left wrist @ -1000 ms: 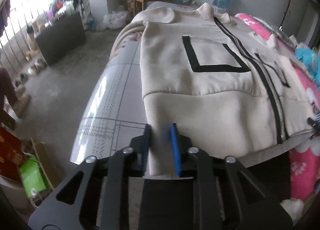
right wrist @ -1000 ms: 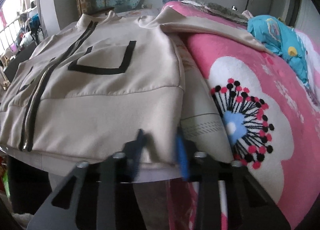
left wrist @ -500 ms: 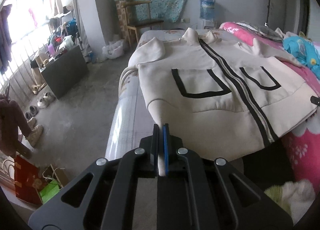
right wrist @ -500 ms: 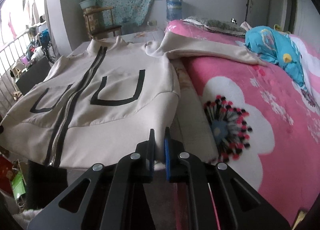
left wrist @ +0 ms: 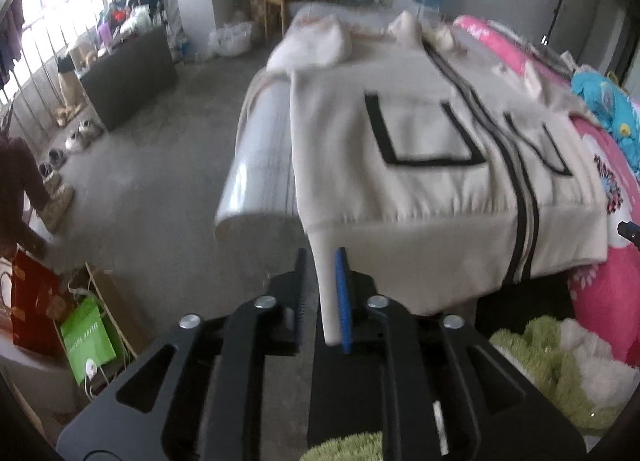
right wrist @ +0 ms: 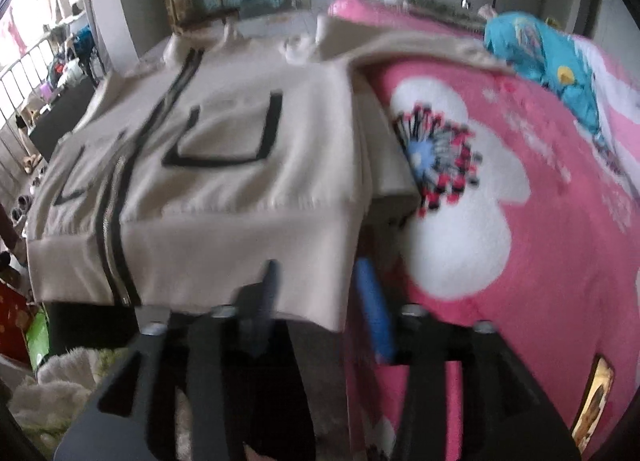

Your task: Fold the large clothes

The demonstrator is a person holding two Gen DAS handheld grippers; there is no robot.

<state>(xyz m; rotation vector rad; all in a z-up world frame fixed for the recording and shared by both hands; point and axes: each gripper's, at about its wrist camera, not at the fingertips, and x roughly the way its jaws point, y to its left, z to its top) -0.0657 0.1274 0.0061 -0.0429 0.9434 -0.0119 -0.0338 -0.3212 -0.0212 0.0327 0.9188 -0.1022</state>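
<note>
A cream zip-up jacket (left wrist: pixel 420 121) with black pocket outlines lies face up on the bed, its hem hanging over the near edge. My left gripper (left wrist: pixel 322 273) is at the hem's left corner. Its jaws are opening: a strip of hem still stands between them, resting against the blue pad (left wrist: pixel 342 293), with a gap on the other side. In the right wrist view the same jacket (right wrist: pixel 224 181) fills the left half. My right gripper (right wrist: pixel 320 293) is at the hem's right corner, its jaws opening wide, with the hem corner between them and no pad pressing on it.
A pink flower blanket (right wrist: pixel 520 221) covers the bed right of the jacket, with a turquoise garment (right wrist: pixel 540 49) on it. Green fluffy cloth (left wrist: pixel 560 361) lies below the bed's edge. On the concrete floor to the left are a green bag (left wrist: pixel 88 337), shoes and a dark cabinet (left wrist: pixel 128 77).
Half a second ago both grippers were shut on the hem corners. Both have drawn back and upward from the bed, the hem now hangs over the edge, and both pairs of jaws have parted.
</note>
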